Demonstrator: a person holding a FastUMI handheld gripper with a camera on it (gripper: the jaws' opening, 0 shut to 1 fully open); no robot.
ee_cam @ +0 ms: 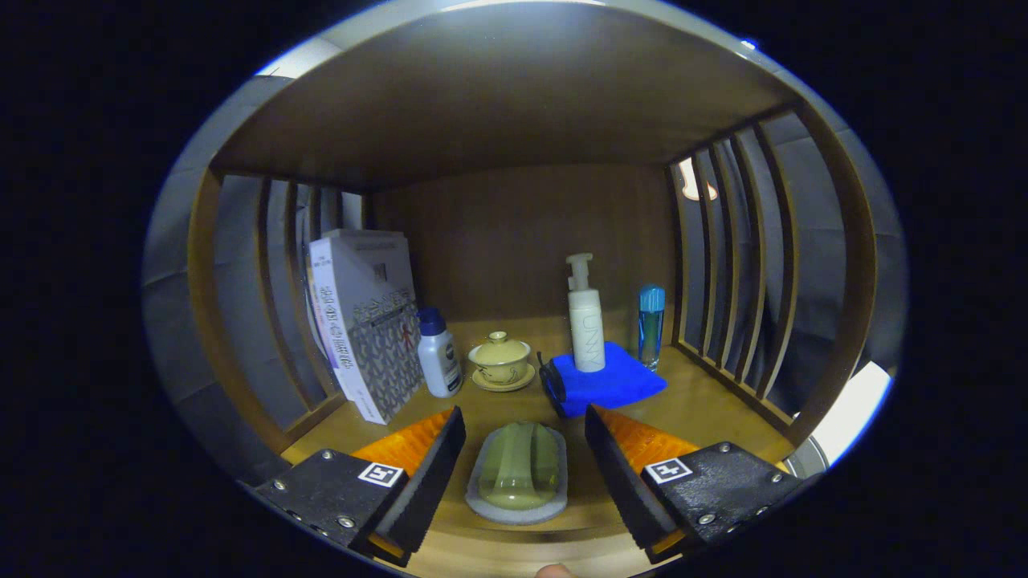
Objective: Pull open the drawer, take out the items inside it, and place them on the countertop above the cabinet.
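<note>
My gripper (524, 449) stands with its fingers spread wide, holding nothing. Between them, on the countertop (707, 409), lies a pale green soap-like bar on a grey-white dish (518, 475), long axis running away from me. The fingers flank it without touching; I judge it as one of the drawer's items, set down here, though I can't be certain of that from this alone.

Beyond the fingers, toward the back panel of the wooden shelf: a stack of books (365, 333) leaning upright against the left slats, a small white bottle with a blue cap (438, 353) just beside them, then a lidded yellow teacup on its saucer (501, 361). To the right, a white pump bottle (585, 317) stands on a folded blue cloth (606, 381), and a slim blue vial (650, 325) stands near the right slats.

The soap dish sits nearest the front edge, clear of the standing bottles, sensible for not knocking anything over.

The drawer lies somewhere below my view.
</note>
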